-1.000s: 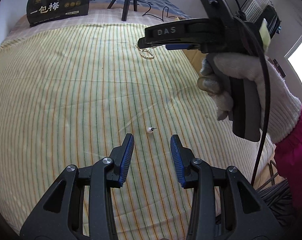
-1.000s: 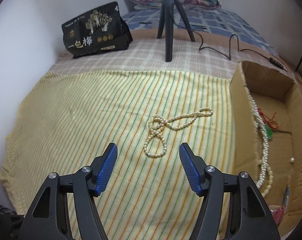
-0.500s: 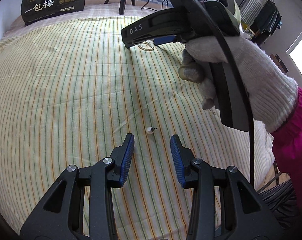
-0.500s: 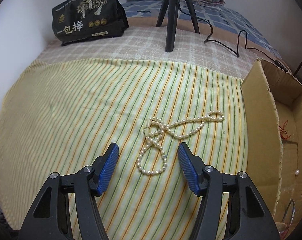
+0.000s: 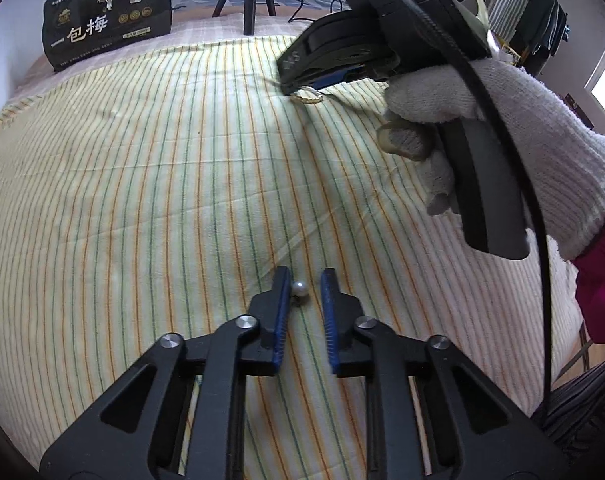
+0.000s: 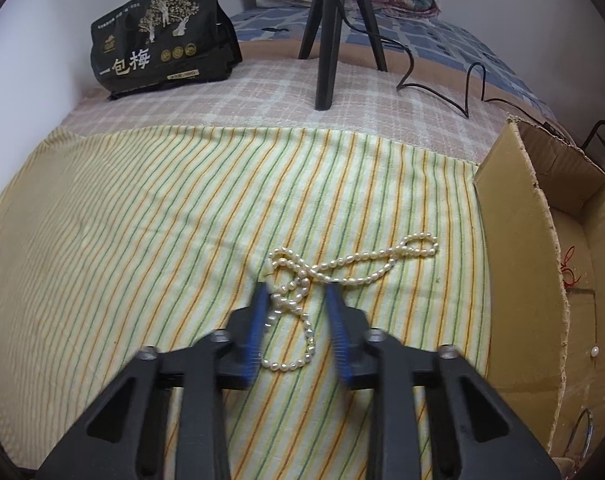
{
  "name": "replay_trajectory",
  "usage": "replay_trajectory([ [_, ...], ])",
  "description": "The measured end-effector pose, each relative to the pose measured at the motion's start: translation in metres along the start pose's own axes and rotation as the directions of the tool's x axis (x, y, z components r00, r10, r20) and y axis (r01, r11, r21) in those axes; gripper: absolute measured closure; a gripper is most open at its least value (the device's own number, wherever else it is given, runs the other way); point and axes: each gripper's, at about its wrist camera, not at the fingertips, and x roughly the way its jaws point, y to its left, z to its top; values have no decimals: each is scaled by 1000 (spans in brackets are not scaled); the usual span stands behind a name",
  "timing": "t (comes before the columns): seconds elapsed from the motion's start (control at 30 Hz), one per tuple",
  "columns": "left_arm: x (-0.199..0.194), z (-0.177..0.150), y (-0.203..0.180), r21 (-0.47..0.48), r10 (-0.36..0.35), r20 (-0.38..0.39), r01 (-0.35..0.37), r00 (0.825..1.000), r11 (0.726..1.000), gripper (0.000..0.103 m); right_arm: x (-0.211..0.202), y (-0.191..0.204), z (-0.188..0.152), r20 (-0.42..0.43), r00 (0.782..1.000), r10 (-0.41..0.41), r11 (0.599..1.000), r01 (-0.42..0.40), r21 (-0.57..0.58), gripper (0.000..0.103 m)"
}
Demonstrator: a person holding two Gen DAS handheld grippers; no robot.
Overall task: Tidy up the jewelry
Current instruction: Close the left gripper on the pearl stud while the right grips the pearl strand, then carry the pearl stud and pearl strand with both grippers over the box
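A small pearl ear stud [image 5: 300, 288] lies on the striped yellow cloth [image 5: 142, 200]. My left gripper [image 5: 305, 276] is low over it with its jaws closing. The pearl rests against the left pad and a gap shows at the right pad. A pearl necklace [image 6: 358, 260] lies looped on the same cloth. My right gripper [image 6: 297, 292] straddles its near loops, jaws closing; beads touch the left pad only. In the left wrist view the right gripper [image 5: 292, 80], held in a white-gloved hand [image 5: 502, 120], sits over the necklace [image 5: 308, 96].
An open cardboard box [image 6: 514, 240] with other jewelry inside stands at the right edge of the cloth. A black snack bag [image 6: 162, 36] and a black tripod [image 6: 330, 40] with a cable stand at the back. Folded bedding lies behind them.
Both grippers came down closer to the cloth and their jaws narrowed. The left now brackets the pearl stud, and the right now brackets the necklace's near loops.
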Motion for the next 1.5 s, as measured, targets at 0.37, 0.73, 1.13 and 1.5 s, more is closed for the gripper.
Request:
replay_trajectory([
  [0.37,-9,-1,24,-105,-39,7,40,999,994,97,-13,-11,-1,4,998,66,997,-66,47,100],
  [0.73,-30,1,32,-131,-53,50,59,997,990,97,-59,-24,1,91,990,104,991,-111,76,100],
  [1.13,-58,12,24,-124,-68,108,81,992,989,97,-129,-32,18,240,959,149,982,-172,79,100],
  [1.5,-80,29,7,-81,-83,157,97,984,992,97,-170,-53,21,320,937,140,981,-175,85,100],
])
